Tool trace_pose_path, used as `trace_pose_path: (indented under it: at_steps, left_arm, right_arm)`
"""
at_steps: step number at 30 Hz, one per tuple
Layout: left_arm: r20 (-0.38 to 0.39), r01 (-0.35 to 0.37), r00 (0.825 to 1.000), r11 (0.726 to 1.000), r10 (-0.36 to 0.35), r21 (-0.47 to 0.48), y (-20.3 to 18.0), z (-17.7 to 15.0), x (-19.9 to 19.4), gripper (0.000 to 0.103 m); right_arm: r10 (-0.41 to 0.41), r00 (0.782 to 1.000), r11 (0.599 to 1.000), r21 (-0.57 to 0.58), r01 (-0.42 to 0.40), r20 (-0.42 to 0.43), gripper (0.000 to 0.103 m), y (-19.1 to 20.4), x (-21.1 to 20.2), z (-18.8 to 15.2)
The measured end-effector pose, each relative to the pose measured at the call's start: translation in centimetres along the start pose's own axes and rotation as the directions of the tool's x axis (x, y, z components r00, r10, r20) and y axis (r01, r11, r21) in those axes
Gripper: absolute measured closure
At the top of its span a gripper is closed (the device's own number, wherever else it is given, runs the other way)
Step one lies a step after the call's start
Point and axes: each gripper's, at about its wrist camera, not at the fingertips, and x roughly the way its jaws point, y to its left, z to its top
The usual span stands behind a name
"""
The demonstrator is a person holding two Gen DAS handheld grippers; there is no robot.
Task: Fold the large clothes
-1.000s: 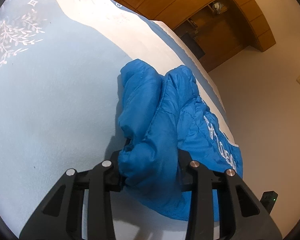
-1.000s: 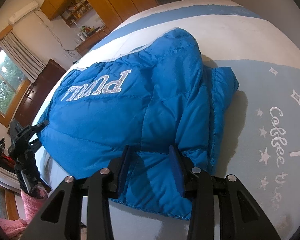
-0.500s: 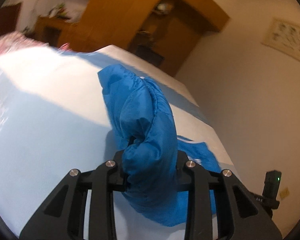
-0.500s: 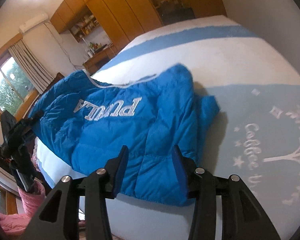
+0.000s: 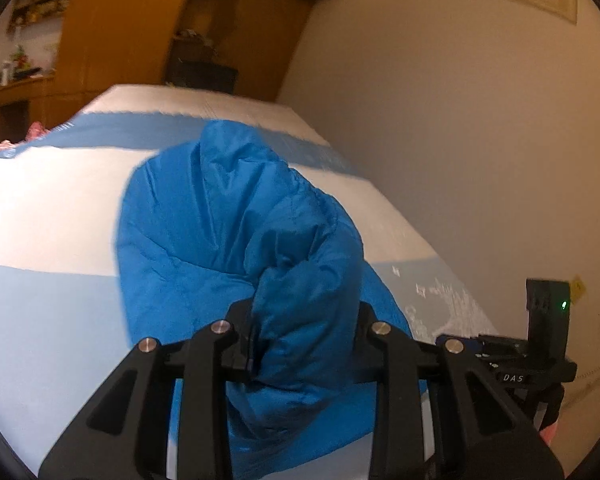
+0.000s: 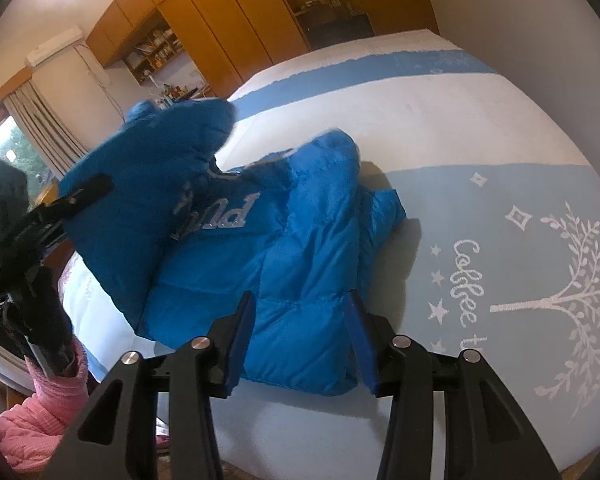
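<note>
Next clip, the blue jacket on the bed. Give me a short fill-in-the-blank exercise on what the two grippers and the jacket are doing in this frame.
1. The left gripper is shut on a bunched part of the blue ____.
2. The right gripper has jaws that are ____, with the jacket's near edge between them but not pinched.
3. The jacket lies on a bedspread printed with a white ____ beside lettering.
4. The jacket's lettering is partly ____ by the lifted, folded-over part.

Missing words: jacket; open; tree; covered

Blue jacket [image 6: 300, 272] with silver lettering; pale-blue-and-white bedspread [image 6: 480, 128] with white tree print.
</note>
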Motion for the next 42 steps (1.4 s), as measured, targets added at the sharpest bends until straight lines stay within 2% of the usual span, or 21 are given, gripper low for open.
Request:
trace_pose_path:
  at_steps: [4, 9, 17, 22, 25, 27, 30, 33, 37, 40, 41, 42]
  left_arm:
    - [-0.094, 0.040, 0.995, 0.999, -0.037, 0.030, -0.8, -1.3, 3.4, 0.073]
    - [-0.176, 0.083, 0.981, 0.997, -0.079, 0.013, 0.3, -2.7, 6.9, 0.069]
    - [-0.204, 0.093, 0.975, 0.996, -0.088, 0.015, 1.4, -4.2, 8.6, 0.068]
    - [-0.221, 0.086, 0.972, 0.996, -0.085, -0.005, 0.6, -3.7, 8.3, 0.066]
    - [-0.225, 0.089, 0.970, 0.996, -0.090, -0.015, 0.0, -2.9, 7.7, 0.057]
    - [-0.229, 0.094, 0.969, 0.995, -0.097, -0.024, -0.2, -2.5, 6.9, 0.047]
    - [-0.213, 0.092, 0.973, 0.996, -0.093, -0.016, -0.4, -1.8, 5.3, 0.040]
    - [-0.174, 0.068, 0.982, 0.998, -0.068, -0.006, 0.1, -0.8, 3.3, 0.039]
    - [-0.163, -0.004, 0.987, 1.000, 0.001, -0.015, 1.8, -0.1, 2.3, 0.039]
    - [-0.162, -0.016, 0.987, 0.997, 0.004, -0.070, 3.2, -0.2, 1.4, 0.037]
    - [-0.153, -0.018, 0.988, 0.996, 0.005, -0.083, 3.5, -0.3, 0.7, 0.040]
    - [-0.130, 0.004, 0.991, 0.996, -0.015, -0.087, 3.7, -0.3, -0.1, 0.040]
  right_arm:
    - [-0.002, 1.000, 1.000, -0.003, 0.002, -0.013, 0.056, 0.0, 0.3, 0.0]
    - [-0.001, 0.999, 1.000, -0.001, 0.001, -0.033, 0.056, -0.1, 0.8, 0.0]
    - [0.001, 0.998, 1.000, 0.004, -0.001, -0.061, 0.056, 0.3, 1.7, 0.7]
    - [0.007, 0.999, 1.000, -0.018, -0.008, -0.054, 0.053, 1.5, 1.1, 2.4]
    - [0.012, 0.998, 0.999, -0.035, -0.014, -0.066, 0.051, 2.5, 1.3, 4.0]
    - [0.039, 0.996, 0.999, -0.023, -0.041, -0.083, 0.047, 2.9, 1.6, 5.1]
    - [0.065, 0.992, 0.998, -0.008, -0.067, -0.104, 0.041, 3.5, 2.3, 7.0]
    - [0.093, 0.988, 0.996, 0.005, -0.093, -0.127, 0.033, 4.0, 3.3, 8.7]
    - [0.109, 0.979, 0.994, 0.032, -0.105, -0.173, 0.032, 4.7, 5.0, 9.6]
    - [0.140, 0.968, 0.990, 0.044, -0.134, -0.207, 0.032, 5.5, 5.9, 9.8]
    - [0.143, 0.967, 0.990, 0.048, -0.136, -0.209, 0.032, 5.8, 6.0, 9.7]
    - [0.141, 0.968, 0.990, 0.045, -0.135, -0.206, 0.032, 5.9, 6.0, 9.8]
